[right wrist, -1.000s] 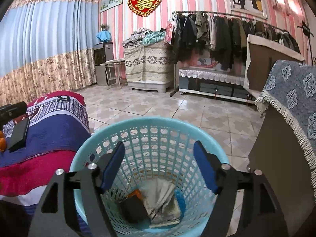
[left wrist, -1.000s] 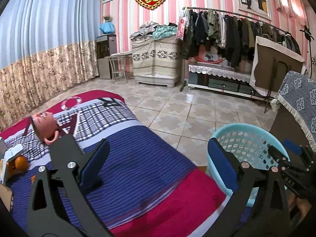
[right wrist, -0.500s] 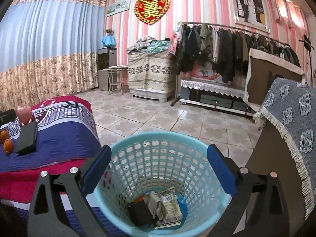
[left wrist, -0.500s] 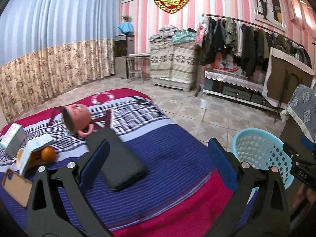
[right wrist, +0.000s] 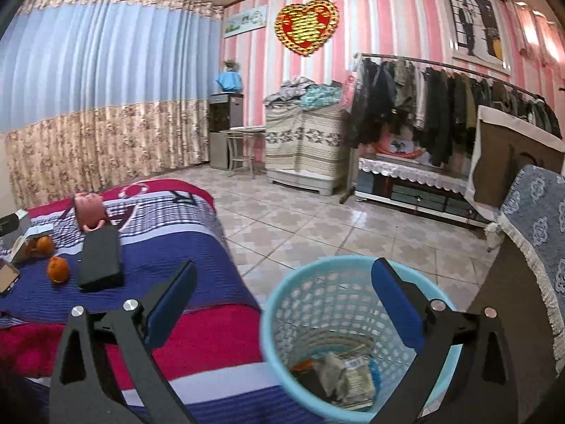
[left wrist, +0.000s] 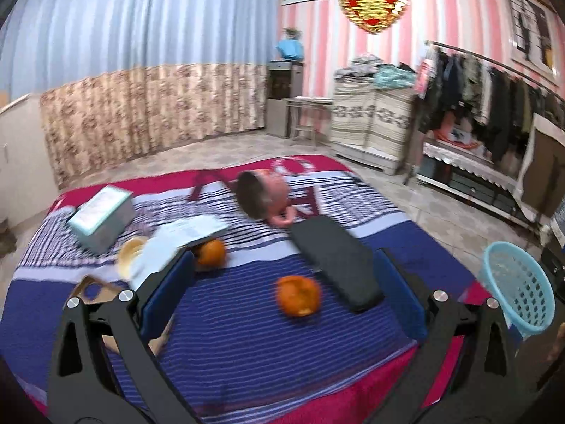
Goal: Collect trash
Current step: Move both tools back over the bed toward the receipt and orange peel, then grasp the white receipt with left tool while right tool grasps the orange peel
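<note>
Even, soft indoor light fills both views, with a sheen on the tiled floor (right wrist: pixel 317 219). Fisheye bending curves the blue pleated curtains (left wrist: pixel 134 24) and darkens the corners. The left view is motion-blurred, smearing the round orange fruit (left wrist: pixel 298 295).

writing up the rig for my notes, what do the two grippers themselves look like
Both look alike. The left gripper and the right gripper each have two matte black angular arms with triangular cut-outs, round silver bolt heads near the joints, and flat rectangular blue pads on the inner faces of the fingers. No cables, markings or sleeves show.
</note>
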A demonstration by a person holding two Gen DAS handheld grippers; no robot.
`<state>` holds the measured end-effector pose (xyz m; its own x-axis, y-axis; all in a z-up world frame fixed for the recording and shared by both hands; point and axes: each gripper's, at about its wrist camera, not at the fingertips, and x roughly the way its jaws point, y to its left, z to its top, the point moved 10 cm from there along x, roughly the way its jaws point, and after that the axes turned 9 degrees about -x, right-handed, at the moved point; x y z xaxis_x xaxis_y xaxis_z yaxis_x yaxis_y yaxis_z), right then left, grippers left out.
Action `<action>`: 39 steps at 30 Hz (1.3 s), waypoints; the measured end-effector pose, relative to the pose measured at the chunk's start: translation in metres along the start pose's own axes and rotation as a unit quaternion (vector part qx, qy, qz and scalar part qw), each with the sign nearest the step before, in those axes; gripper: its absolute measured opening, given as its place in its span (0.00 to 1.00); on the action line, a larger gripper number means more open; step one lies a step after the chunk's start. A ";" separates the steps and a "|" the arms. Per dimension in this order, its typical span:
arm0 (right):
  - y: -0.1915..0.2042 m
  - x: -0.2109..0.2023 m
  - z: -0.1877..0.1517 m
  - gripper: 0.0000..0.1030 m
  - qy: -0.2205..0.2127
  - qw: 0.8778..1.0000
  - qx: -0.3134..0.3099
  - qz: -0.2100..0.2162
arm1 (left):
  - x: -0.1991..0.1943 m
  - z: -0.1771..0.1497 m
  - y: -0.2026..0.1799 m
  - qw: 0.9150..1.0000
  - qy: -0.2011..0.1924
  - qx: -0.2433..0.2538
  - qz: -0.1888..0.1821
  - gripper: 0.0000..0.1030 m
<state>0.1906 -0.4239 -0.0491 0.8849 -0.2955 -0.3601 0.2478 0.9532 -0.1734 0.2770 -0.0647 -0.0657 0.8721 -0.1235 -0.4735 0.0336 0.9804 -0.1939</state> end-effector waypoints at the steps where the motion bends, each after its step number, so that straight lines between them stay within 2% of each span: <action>1: 0.006 0.000 0.001 0.94 -0.001 1.000 -0.004 0.004 | -0.002 0.001 0.014 1.000 0.000 -0.008 0.008 0.95; 13: 0.083 0.010 0.002 0.94 0.002 0.998 -0.004 0.066 | -0.014 -0.005 0.143 0.994 0.001 -0.040 0.100 0.95; 21: 0.148 0.019 0.003 0.94 0.008 0.992 -0.037 0.118 | -0.018 -0.022 0.196 0.988 0.009 -0.040 0.146 0.95; 32: 0.245 0.023 0.012 0.94 0.018 0.978 -0.080 0.192 | -0.021 -0.037 0.240 0.983 0.023 -0.078 0.164 0.95; 36: 0.278 0.030 0.009 0.94 0.028 0.972 -0.095 0.214 | -0.018 -0.044 0.249 0.981 0.030 -0.107 0.158 0.95; 39: 0.297 0.038 0.004 0.94 0.046 0.966 -0.118 0.225 | -0.016 -0.047 0.248 0.982 0.032 -0.107 0.154 0.95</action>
<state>0.2995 -0.1514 -0.1110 0.8406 0.1312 -0.5255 -0.2606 0.9485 -0.1800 0.2488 0.1731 -0.1465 0.7920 0.1579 -0.5897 -0.3367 0.9187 -0.2063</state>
